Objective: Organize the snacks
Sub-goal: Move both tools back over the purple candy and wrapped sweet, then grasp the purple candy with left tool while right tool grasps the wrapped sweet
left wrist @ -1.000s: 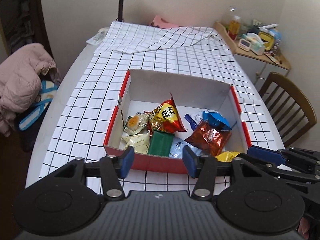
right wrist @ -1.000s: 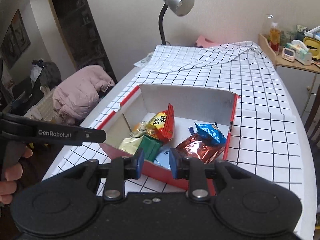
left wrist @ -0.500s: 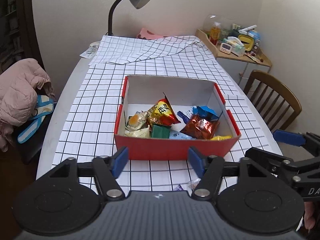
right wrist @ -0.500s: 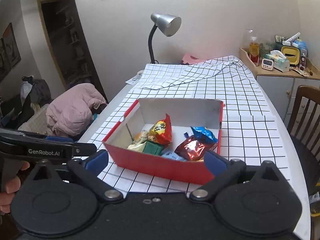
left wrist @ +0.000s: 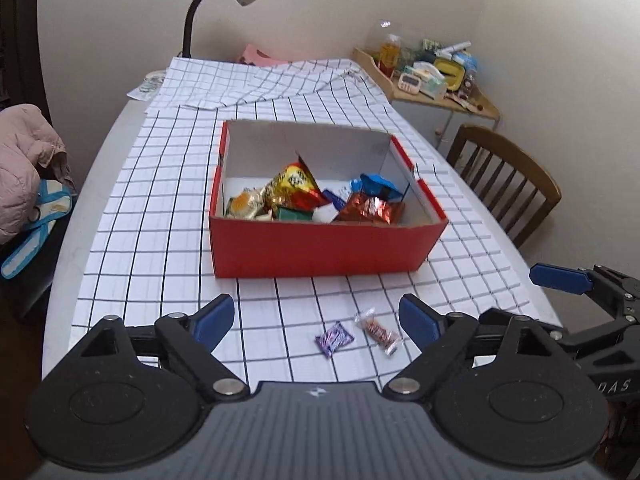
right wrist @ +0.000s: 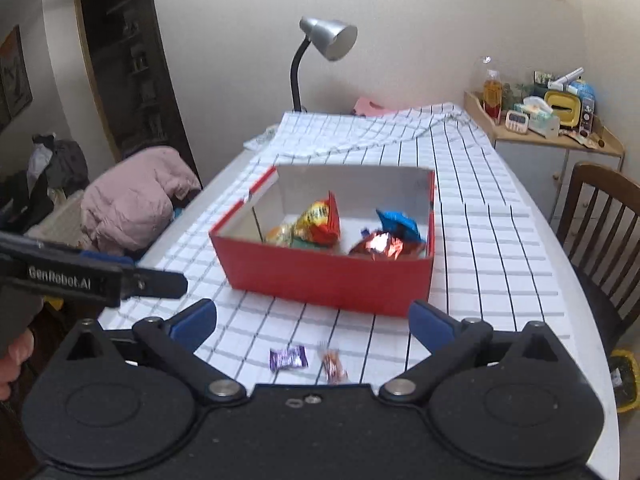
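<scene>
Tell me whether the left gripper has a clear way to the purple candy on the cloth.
Probably yes. The purple candy lies loose on the cloth just ahead of the left gripper, whose fingers are opening with nothing between them. Only the clear-wrapped candy lies close beside it.

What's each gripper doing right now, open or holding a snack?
Left gripper: fingers opening, holding nothing; the two small candies lie loose on the tablecloth.
Right gripper: fingers wide open, holding nothing.
</scene>
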The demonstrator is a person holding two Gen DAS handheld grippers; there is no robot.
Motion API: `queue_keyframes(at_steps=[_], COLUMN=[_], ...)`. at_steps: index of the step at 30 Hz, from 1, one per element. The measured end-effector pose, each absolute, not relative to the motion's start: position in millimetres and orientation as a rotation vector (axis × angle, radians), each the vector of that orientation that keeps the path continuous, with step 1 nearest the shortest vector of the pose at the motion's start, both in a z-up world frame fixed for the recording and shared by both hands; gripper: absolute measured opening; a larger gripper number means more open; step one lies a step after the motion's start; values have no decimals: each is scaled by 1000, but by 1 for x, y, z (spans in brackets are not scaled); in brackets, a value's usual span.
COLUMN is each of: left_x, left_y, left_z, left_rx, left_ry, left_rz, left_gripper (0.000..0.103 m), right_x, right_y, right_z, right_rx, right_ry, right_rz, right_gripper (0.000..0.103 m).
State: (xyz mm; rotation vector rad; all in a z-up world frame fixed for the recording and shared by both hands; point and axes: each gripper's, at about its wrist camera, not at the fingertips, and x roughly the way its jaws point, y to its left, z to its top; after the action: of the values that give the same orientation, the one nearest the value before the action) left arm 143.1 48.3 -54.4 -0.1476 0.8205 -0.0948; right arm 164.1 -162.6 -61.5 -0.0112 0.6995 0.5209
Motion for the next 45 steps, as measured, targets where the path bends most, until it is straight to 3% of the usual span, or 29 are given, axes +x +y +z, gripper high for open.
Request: queue_keyframes(at_steps=[14, 25, 28, 38, 45], left_x=[167, 203, 213, 225, 230], left_y=[39, 18, 15, 7, -5], left_z=[-115, -157, -165, -179, -184], left_rx=[-43, 30, 46, 101, 164], left_ry=[930, 1028, 1043, 1082, 1073], left_rz=[-84, -158, -174, -235, -269], left_gripper=[90, 89, 81, 60, 57], right_x=[181, 214, 223, 239, 238], right_y=[-149, -135, -129, -114, -121], right_z=[-122, -169, -177, -195, -194], right_rx=[-171, -275, -307, -391, -373], right_ry=[825, 908, 909, 924, 931], right_rz=[549, 640, 658, 720, 709], right_gripper=[97, 69, 58, 38, 24])
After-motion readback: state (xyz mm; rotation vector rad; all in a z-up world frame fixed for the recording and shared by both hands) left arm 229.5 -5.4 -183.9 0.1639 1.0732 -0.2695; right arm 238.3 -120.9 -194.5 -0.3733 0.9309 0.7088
